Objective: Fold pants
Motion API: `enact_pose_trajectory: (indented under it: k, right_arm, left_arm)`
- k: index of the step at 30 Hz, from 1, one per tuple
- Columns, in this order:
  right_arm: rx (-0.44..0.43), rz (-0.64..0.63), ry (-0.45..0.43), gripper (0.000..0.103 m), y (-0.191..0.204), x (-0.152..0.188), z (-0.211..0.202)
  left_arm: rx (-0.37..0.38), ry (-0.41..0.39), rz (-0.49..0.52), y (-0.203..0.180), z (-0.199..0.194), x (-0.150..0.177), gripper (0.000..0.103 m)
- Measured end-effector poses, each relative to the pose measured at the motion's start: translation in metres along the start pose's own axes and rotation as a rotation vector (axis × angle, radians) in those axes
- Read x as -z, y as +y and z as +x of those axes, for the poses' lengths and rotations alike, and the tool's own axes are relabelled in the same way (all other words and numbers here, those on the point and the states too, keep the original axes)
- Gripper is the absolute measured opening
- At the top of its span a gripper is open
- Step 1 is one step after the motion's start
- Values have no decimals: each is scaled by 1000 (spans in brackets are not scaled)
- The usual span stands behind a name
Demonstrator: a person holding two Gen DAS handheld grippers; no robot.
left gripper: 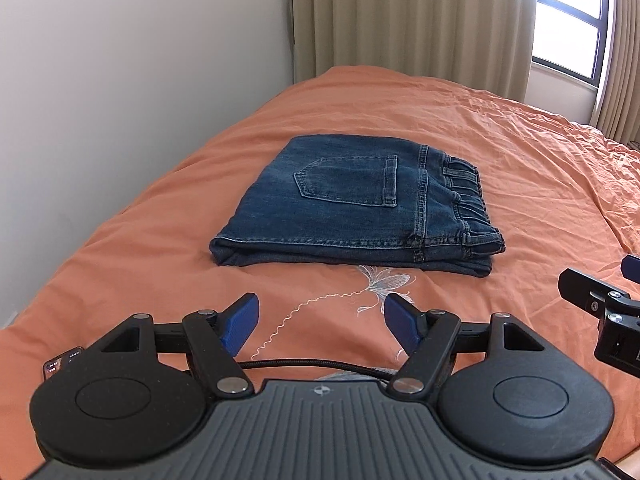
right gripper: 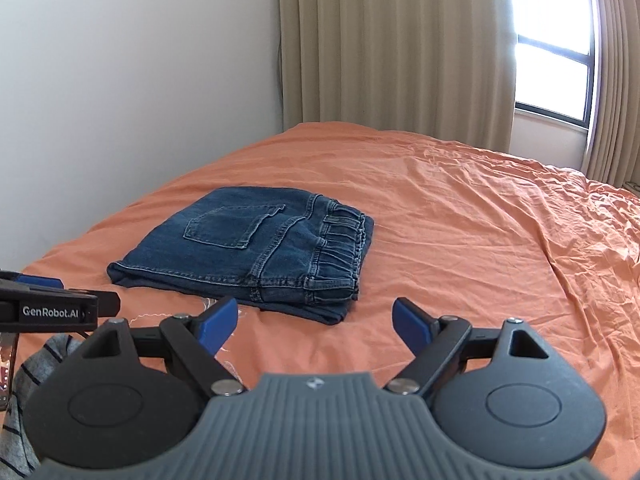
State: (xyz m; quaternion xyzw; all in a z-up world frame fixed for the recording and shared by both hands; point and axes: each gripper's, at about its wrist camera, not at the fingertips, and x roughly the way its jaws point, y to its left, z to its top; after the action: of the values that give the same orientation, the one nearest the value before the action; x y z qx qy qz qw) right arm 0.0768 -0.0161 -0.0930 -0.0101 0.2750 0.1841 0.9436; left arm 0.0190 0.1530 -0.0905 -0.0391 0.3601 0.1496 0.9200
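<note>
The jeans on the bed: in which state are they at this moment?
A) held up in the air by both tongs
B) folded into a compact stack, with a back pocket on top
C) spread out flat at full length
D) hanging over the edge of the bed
B: the jeans lie as a folded stack on the orange bedsheet, back pocket up, and both tongs are open and apart from them.

An orange, wrinkled bedsheet (left gripper: 500, 152) with a white embroidered flower and curling stem (left gripper: 376, 280) covers the bed. A plain white wall (left gripper: 140, 60) stands to the left. Long beige pleated curtains (left gripper: 412, 16) hang at the back, beside a bright dark-framed window (left gripper: 568, 28). A grey, dark-striped cloth (right gripper: 24, 408) lies at the lower left edge in the right wrist view.
</note>
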Motion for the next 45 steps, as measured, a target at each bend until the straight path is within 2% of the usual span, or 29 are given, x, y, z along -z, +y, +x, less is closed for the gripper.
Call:
enact_pose_trajectory:
  k: [17, 45]
  right_arm:
    - [-31, 2, -34, 81, 1, -5, -22]
    - [-50, 22, -49, 81, -4, -6, -32]
  left_arm:
    - [-3, -15, 19, -3, -11, -6, 84]
    - [1, -25, 38, -4, -16, -9, 83]
